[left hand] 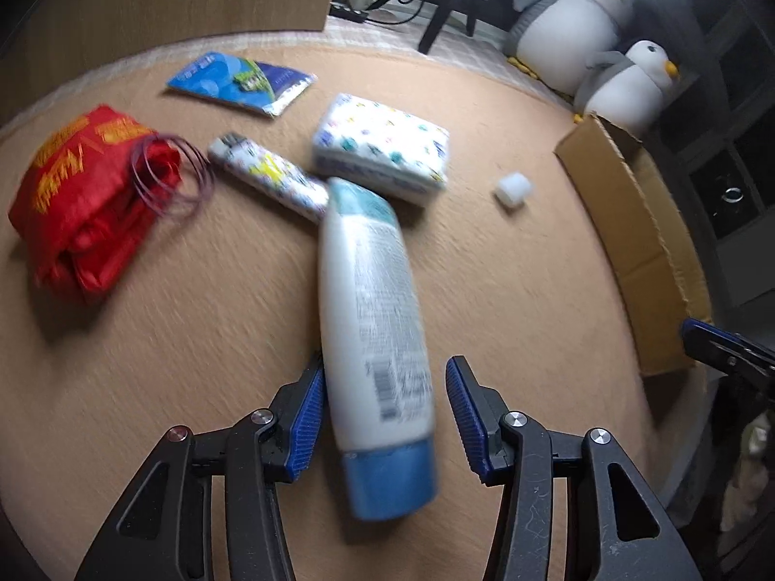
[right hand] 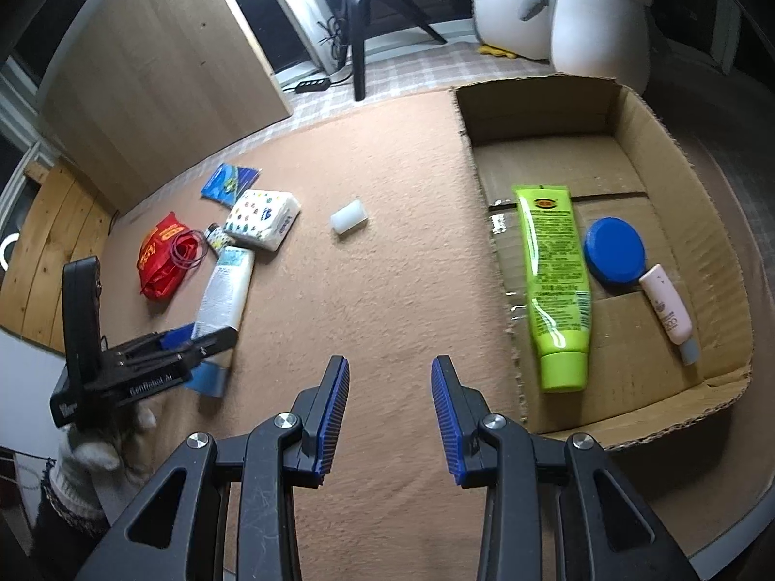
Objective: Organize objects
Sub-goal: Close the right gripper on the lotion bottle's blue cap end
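A white bottle with a blue cap (left hand: 375, 339) lies on the tan mat. My left gripper (left hand: 385, 387) is open with its jaws on either side of the bottle's lower body; the left pad touches or nearly touches it, the right pad stands apart. The same bottle (right hand: 223, 290) and left gripper (right hand: 179, 339) show in the right wrist view. My right gripper (right hand: 390, 377) is open and empty above the mat, left of the cardboard box (right hand: 717, 222). In the box lie a green tube (right hand: 557, 285), a blue lid (right hand: 614, 251) and a small pink tube (right hand: 671, 312).
On the mat lie a red bag (left hand: 82, 203) with purple wire rings (left hand: 169, 174), a blue packet (left hand: 237, 82), a patterned tissue pack (left hand: 382, 145), a patterned cylinder (left hand: 271, 174) and a small white cap (left hand: 513, 189). Plush penguins (left hand: 581, 24) and a tripod (right hand: 358, 24) stand behind.
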`<act>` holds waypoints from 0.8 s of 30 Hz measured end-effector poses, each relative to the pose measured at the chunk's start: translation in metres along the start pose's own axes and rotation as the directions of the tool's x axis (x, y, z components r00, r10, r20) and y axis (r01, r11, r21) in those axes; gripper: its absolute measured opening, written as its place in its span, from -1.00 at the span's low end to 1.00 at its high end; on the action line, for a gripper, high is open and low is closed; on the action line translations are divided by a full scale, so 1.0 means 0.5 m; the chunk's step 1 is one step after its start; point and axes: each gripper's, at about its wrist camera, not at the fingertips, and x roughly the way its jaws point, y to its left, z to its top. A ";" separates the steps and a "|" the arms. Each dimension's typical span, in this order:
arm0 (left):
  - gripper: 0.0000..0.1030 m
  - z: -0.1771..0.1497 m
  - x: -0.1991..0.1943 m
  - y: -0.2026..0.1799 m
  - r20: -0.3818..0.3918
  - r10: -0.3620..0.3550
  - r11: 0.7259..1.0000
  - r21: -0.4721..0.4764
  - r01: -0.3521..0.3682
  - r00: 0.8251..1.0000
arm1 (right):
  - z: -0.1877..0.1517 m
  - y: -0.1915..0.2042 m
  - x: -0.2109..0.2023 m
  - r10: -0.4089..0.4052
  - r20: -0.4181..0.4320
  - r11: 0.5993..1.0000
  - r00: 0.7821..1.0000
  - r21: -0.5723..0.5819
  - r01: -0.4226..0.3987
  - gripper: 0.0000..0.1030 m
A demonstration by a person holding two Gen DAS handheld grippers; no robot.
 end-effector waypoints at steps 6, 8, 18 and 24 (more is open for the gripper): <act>-0.05 -0.043 -0.004 -0.028 0.015 -0.011 1.000 -0.024 0.011 1.000 | -0.007 0.018 0.013 0.020 -0.017 1.000 1.000 -0.019 -0.020 -0.37; -0.04 -0.051 -0.008 -0.029 0.019 -0.010 1.000 -0.029 0.010 1.000 | -0.008 0.029 0.019 0.031 -0.024 0.999 0.999 -0.028 -0.032 -0.37; 0.27 -0.063 -0.037 0.001 0.028 0.028 0.999 -0.038 -0.027 0.999 | 0.009 0.092 0.093 0.185 -0.125 0.981 0.975 -0.036 -0.191 0.09; 0.34 -0.063 -0.039 0.000 0.025 0.020 0.999 -0.029 -0.019 0.999 | 0.027 0.149 0.154 0.219 -0.198 0.970 0.955 -0.062 -0.235 0.10</act>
